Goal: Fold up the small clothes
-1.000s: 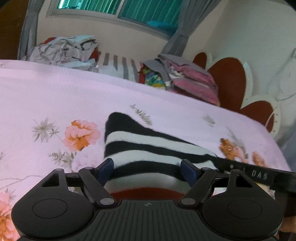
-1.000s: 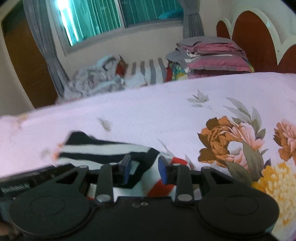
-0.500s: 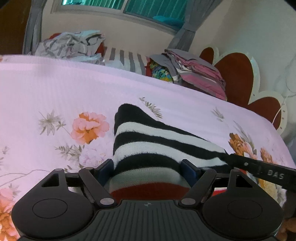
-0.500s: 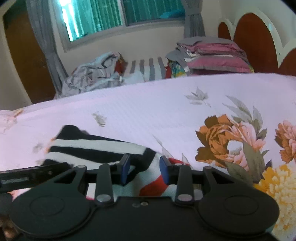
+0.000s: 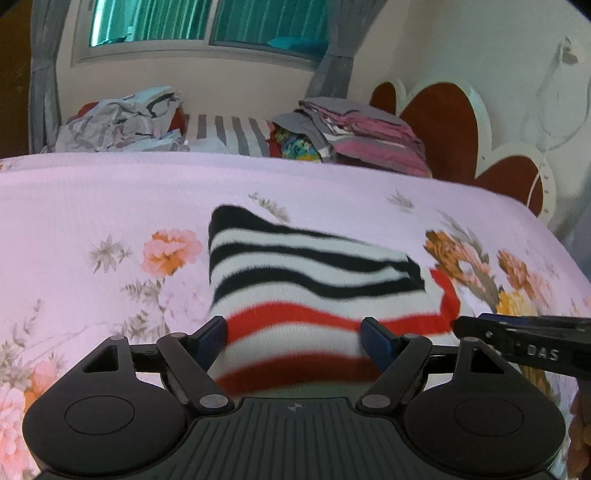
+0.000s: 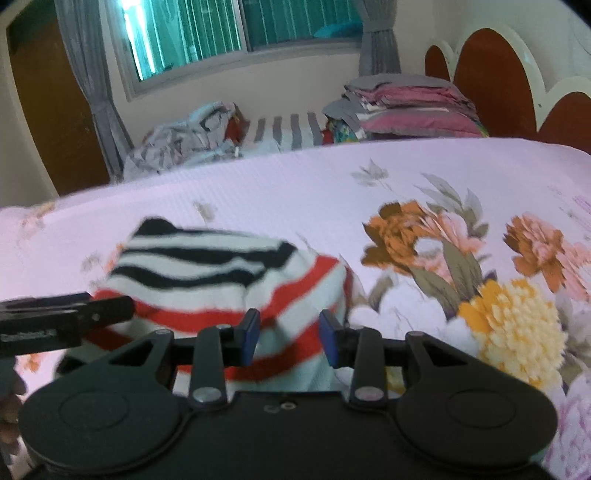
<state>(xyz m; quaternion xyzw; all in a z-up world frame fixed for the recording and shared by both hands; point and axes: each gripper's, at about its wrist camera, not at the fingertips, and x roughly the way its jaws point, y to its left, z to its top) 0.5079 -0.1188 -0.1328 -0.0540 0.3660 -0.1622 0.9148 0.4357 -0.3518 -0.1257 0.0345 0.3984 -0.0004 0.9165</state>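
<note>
A small knit garment (image 5: 306, 273) with black, white and red stripes lies folded on the floral bedspread (image 5: 110, 192). It also shows in the right wrist view (image 6: 221, 273). My left gripper (image 5: 293, 334) is open, its blue fingers either side of the garment's near red-striped edge. My right gripper (image 6: 290, 334) is open over the garment's right end. The right gripper shows at the right of the left wrist view (image 5: 524, 347); the left gripper shows at the left of the right wrist view (image 6: 62, 317).
A stack of folded pink and grey clothes (image 5: 365, 136) and a crumpled grey heap (image 5: 122, 123) lie beyond the bed's far edge. A red and white headboard (image 5: 443, 125) stands at the right. A window (image 5: 207, 22) with grey curtains is behind.
Both grippers have drawn back toward me, and more of the garment's red stripes show. The right gripper's fingers have opened wider. The garment lies flatter on the bed.
</note>
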